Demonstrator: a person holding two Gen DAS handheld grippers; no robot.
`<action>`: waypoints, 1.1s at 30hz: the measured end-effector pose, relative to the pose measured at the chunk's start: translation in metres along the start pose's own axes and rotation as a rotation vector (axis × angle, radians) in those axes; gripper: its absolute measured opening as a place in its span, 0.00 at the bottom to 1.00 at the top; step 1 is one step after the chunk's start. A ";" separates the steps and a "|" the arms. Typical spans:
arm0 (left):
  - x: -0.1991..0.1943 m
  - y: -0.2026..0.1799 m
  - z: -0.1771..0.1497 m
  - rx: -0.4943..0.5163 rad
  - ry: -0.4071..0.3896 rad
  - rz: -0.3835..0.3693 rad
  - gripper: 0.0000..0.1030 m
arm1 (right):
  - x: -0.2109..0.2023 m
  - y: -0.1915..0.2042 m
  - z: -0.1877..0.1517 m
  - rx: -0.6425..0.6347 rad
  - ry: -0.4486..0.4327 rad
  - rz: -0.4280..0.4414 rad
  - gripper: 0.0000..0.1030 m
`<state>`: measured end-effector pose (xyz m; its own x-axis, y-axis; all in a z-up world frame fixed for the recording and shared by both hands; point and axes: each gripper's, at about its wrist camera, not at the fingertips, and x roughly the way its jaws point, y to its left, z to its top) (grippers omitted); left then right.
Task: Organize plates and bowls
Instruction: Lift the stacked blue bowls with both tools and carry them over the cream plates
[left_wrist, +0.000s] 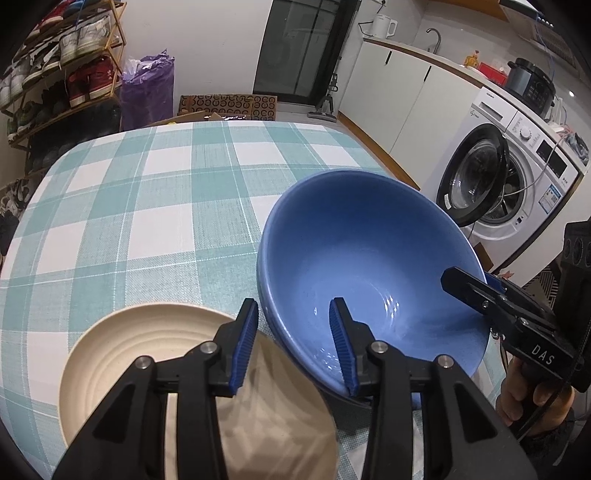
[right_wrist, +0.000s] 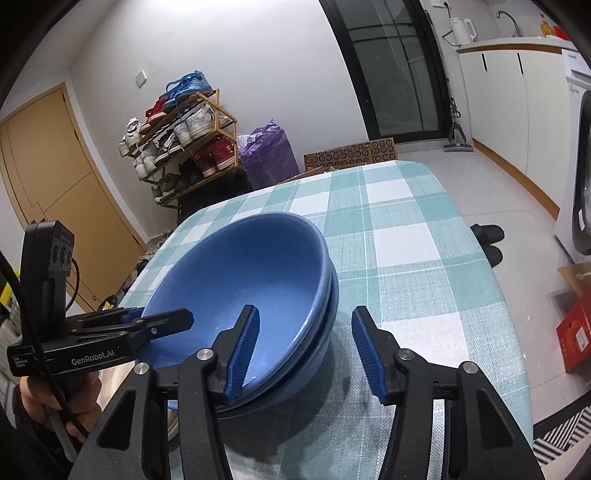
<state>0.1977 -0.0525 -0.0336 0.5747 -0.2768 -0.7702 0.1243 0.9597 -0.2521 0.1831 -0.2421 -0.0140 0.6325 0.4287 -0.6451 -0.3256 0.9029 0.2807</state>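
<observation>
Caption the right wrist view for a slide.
Both grippers straddle the rim of the upper of two nested glossy blue ceramic bowls on a teal-and-white checked tablecloth.

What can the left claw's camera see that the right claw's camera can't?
Only the left wrist view shows the cream ridged plate beside the bowls, the washing machine's open drum and a black cooker on the counter.

Only the right wrist view shows the wooden door, black slippers on the floor, and that two blue bowls are nested.

Both show the checked tablecloth, shoe rack, purple bag, white kettle, and both claws astride the bowls' rims.
</observation>
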 end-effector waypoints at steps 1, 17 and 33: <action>0.001 0.000 0.000 0.001 0.007 -0.002 0.39 | 0.000 0.000 0.000 0.000 -0.001 0.005 0.51; -0.003 -0.007 -0.002 0.022 0.004 -0.010 0.35 | -0.003 0.010 -0.002 -0.003 -0.011 0.028 0.45; -0.017 -0.009 0.001 0.023 -0.022 0.008 0.35 | -0.007 0.010 0.001 -0.011 -0.025 0.031 0.45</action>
<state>0.1874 -0.0565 -0.0182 0.5930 -0.2686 -0.7591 0.1387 0.9627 -0.2323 0.1764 -0.2362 -0.0059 0.6393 0.4568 -0.6185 -0.3528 0.8890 0.2919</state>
